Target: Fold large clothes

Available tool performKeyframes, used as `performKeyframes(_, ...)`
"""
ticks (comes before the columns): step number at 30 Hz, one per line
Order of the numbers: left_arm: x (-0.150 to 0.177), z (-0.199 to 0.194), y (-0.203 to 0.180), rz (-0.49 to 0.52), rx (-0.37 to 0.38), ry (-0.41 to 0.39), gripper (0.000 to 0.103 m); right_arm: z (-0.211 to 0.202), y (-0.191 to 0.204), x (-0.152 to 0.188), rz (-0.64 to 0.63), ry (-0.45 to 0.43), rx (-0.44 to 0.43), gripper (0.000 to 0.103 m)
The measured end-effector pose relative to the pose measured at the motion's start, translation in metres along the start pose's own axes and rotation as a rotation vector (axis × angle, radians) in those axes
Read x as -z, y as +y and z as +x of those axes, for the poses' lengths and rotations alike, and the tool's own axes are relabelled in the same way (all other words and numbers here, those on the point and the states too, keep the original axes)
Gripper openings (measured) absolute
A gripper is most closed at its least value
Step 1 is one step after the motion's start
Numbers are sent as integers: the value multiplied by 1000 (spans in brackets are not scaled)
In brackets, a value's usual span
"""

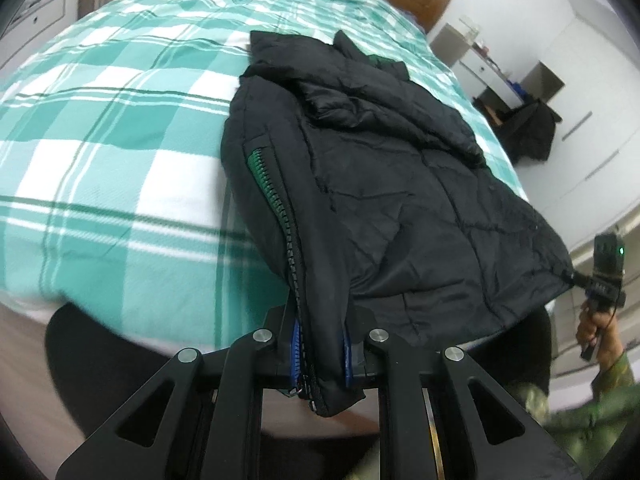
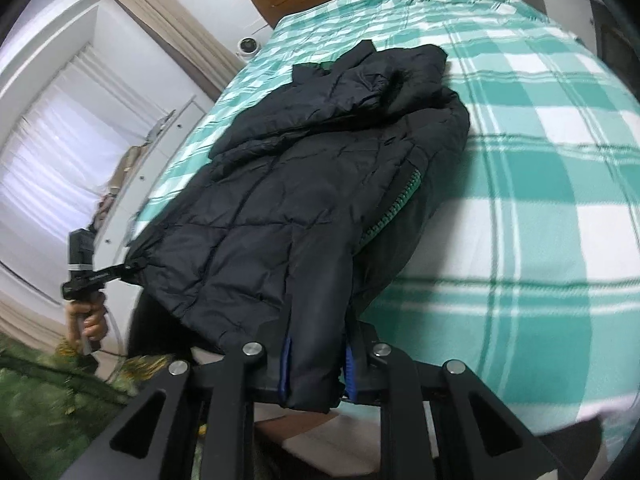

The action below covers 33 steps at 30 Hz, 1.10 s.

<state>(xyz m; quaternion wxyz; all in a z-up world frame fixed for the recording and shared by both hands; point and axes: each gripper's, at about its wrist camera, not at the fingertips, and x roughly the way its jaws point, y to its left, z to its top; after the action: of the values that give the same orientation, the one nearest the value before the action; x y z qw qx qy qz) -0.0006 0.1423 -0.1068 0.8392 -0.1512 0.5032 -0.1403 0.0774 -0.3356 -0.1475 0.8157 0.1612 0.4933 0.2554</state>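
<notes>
Holding both near hem corners: your left tool (image 1: 320, 354) is clamped on the zipper-edge corner of the black jacket (image 1: 384, 168), and your right tool (image 2: 318, 368) is clamped on the other corner. Jacket lies on the checked bed (image 1: 120, 120), collar at the far end, hem pulled taut, likely to fold it toward the collar.

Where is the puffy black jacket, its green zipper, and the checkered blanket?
Puffy black quilted jacket (image 1: 420, 200): left wrist view, middle of its quilted panel.
Green zipper (image 1: 260, 168): left wrist view, upper stretch of teeth.
Teal-and-white checkered blanket (image 2: 540, 200): right wrist view, bare part right of jacket.
</notes>
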Motion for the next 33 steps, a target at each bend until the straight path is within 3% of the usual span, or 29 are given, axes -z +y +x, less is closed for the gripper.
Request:
performKeyframes(3, 0, -30, -1, -18, 56, -17, 13, -22, 8, 3, 39, -15, -116, 18)
performKeyframes(5, -10, -61, -5, -19, 111, -76, 13, -46, 17, -4, 66, -74, -237, 18)
performKeyframes(9, -61, -91, -13, -11, 185, -185, 13, -71, 25, -45, 39, -187, -329, 17)
performKeyframes(10, -75, -90, -13, -20, 199, -199, 13, -70, 21, -68, 30, -215, -332, 17)
performKeyframes(13, -138, -61, -10, -60, 215, -215, 13, -50, 1, -128, 19, -255, -316, 17)
performKeyframes(16, -196, -15, -10, -65, 159, -196, 14, -8, -33, -187, 77, -267, -300, 17)
performKeyframes(18, -230, 22, -5, -76, 108, -163, 16, 29, -62, -215, 181, -244, -314, 17)
performKeyframes(21, -265, 87, 13, -148, 75, -59, 26, 80, -98, -229, 303, -216, -254, 18)
performKeyframes(23, -267, 111, 24, -183, 78, 12, 31, 106, -120, -233, 405, -192, -242, 20)
performKeyframes(26, -256, 109, 32, -218, 123, 56, 42, 124, -139, -225, 534, -212, -316, 37)
performKeyframes(27, -257, 102, 33, -212, 164, 55, 53, 123, -139, -223, 549, -228, -347, 56)
performKeyframes(28, -257, 96, 33, -208, 188, 54, 62, 120, -139, -226, 552, -250, -392, 83)
performKeyframes(29, -258, 88, 34, -203, 227, 50, 67, 115, -137, -228, 537, -261, -404, 94)
performKeyframes(30, -257, 78, 35, -197, 253, 45, 80, 110, -133, -229, 523, -268, -395, 103)
performKeyframes(31, -255, 67, 34, -185, 258, 27, 95, 104, -129, -233, 502, -280, -379, 103)
performKeyframes(33, -256, 47, 35, -139, 228, -36, 101, 93, -118, -244, 418, -280, -338, 103)
